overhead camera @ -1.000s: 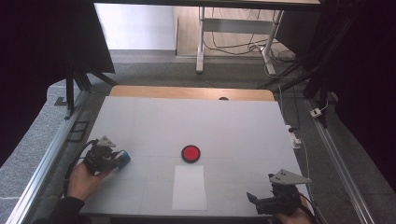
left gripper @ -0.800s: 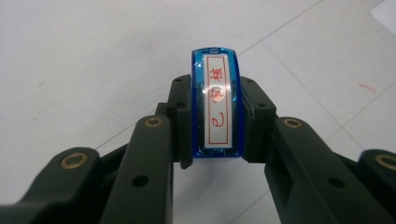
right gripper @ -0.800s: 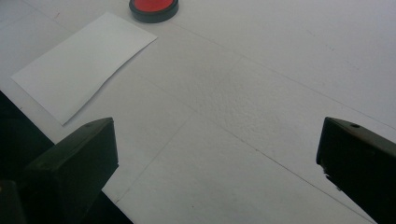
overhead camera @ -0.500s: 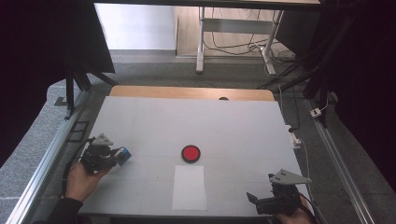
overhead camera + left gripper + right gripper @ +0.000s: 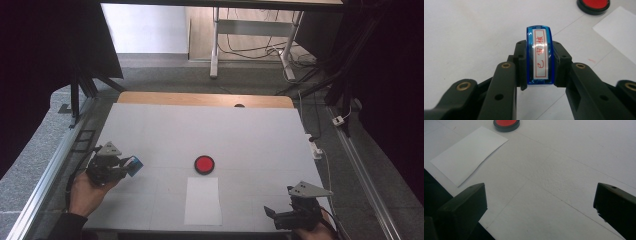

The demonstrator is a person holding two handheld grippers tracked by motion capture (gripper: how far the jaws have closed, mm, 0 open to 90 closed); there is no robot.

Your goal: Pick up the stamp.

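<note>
- The left gripper (image 5: 539,75) has its jaws clamped on the two broad sides of a small blue stamp (image 5: 539,56), held at the left of the desk (image 5: 250,130) just above the surface, well apart from the other things.
- The stamp looks like hard, glossy translucent plastic with rounded edges: light and stiff, likely a bit slippery, so the flat flanks the jaws now press are the sensible place to hold it (the curved top would probably skid).
- Its top carries a white label with red characters in a red frame, under a clear cover that catches a glare.
- The ink pad (image 5: 204,164), a shallow round black tin with a red face, sits near the desk's middle; it seems low and stable.
- Just in front of it lies a white paper sheet (image 5: 203,200), thin, flat and limp, apt to slide on the matte grey top.
- The right gripper (image 5: 541,210) hovers at the near right corner, jaws spread wide and empty; whether it touches the desk I cannot tell.
</note>
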